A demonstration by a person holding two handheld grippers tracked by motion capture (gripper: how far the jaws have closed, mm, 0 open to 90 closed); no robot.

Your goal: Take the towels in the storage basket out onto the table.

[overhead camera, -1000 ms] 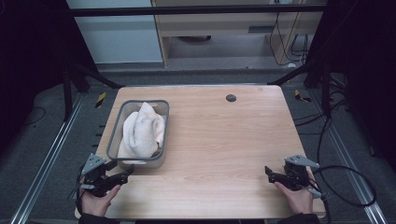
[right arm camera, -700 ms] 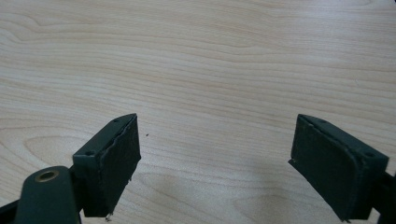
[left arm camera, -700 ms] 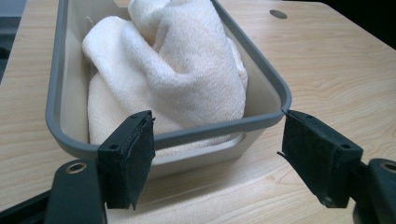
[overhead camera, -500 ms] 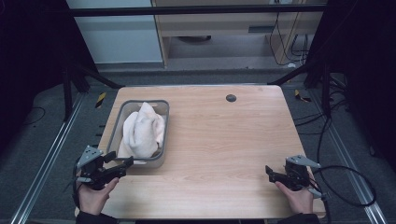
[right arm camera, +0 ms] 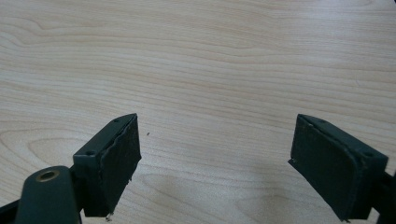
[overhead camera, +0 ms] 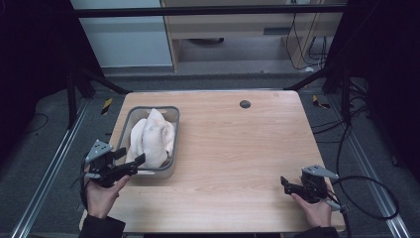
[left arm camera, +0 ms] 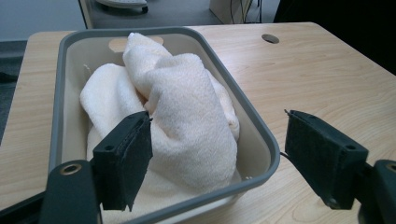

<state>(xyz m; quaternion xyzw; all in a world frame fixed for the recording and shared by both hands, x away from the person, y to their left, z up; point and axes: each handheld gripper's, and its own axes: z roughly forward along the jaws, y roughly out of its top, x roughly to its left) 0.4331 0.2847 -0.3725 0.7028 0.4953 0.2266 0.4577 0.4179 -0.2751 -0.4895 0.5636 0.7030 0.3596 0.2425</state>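
While the white towel (left arm camera: 182,121) lies bunched in the grey tub (left arm camera: 261,135) on the bench (overhead camera: 237,148), the left gripper (overhead camera: 130,159), jaws spread, seems to straddle its near rim; the right gripper (overhead camera: 287,184) rests open, well apart.

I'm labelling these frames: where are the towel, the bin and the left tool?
towel (left arm camera: 187,102), left gripper view, top fold.
bin (left arm camera: 261,135), left gripper view, grey rim.
left tool (overhead camera: 130,156), high view, between its open fingertips.

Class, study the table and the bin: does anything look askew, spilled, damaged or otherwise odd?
Nothing spilled or broken. The white towel sits bunched, not folded, in the grey bin, heaped above its rim. The left tool, jaws open, is at the bin's near end; the right tool is open over bare table.
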